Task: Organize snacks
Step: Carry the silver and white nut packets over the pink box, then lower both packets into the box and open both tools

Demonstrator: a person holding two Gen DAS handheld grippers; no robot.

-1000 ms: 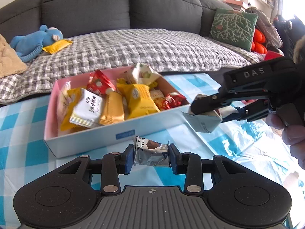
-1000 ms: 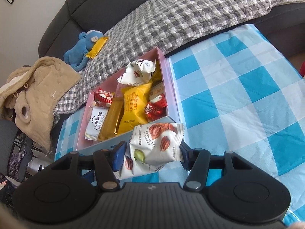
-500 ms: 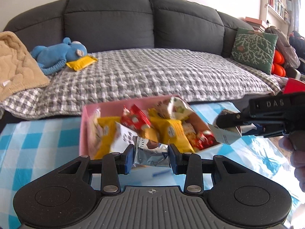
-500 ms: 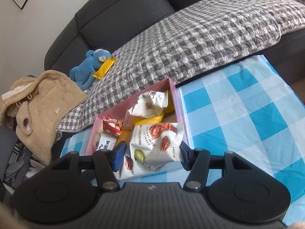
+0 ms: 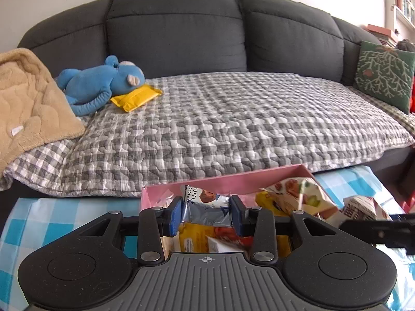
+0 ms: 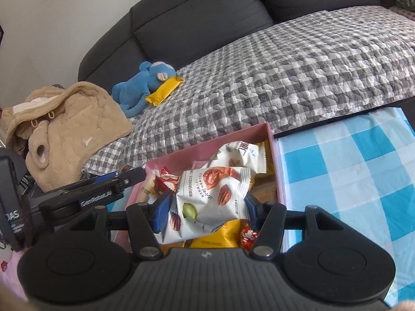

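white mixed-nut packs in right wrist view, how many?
2. One nut pack is clamped in the right gripper above the pink box; a second nut pack lies inside at the box's far end. Others may be hidden underneath.

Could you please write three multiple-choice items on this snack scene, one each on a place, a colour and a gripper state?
1. Where does the blue plush toy lie?
A. on the sofa's checked quilt
B. in the pink box
C. on the blue tablecloth

2. What colour is the packet beside the plush toy?
A. red
B. yellow
C. green

3. What is the right gripper doing?
A. open and empty
B. shut on a spoon
C. shut on the white nut packet

Answers: 1 A, it rests on the grey quilt; 2 B, its wrapper is plain yellow; 3 C, both pads press the packet's sides.
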